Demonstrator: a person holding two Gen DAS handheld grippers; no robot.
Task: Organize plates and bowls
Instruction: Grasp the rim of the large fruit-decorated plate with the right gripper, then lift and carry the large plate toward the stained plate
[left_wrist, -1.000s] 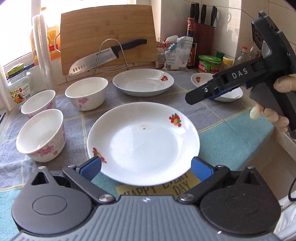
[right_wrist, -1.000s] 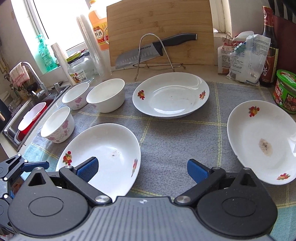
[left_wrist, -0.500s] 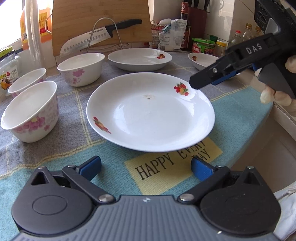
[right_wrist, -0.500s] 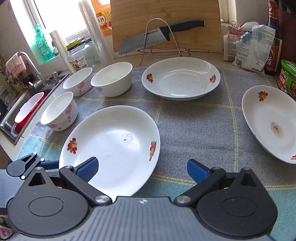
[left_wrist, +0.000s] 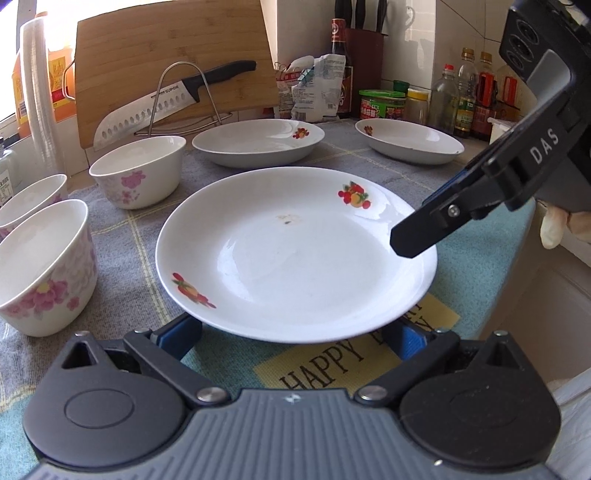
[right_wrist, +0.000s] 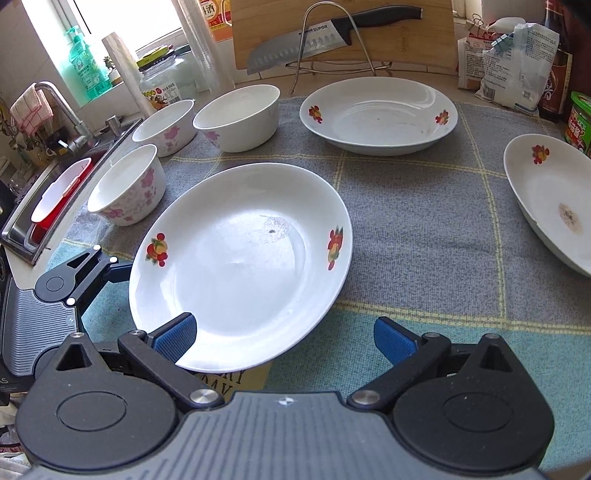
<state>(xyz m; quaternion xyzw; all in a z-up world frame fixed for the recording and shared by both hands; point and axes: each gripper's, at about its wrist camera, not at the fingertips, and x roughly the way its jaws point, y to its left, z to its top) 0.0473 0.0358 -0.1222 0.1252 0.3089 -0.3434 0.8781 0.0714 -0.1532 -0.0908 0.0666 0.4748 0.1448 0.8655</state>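
Nothing is stacked yet: 3 plates and 3 bowls sit separately on the worktop (right_wrist: 424, 229). The left claw (left_wrist: 291, 338) and right claw (right_wrist: 284, 341) are both spread apart at the near plate (right_wrist: 240, 266).

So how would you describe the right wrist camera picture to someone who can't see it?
An open two-finger gripper reaches over the near rim of a white plate with fruit motifs, on a grey and teal mat. Beyond it stand three flowered bowls, two more plates and a knife on a rack; the other gripper sits at the plate's left.
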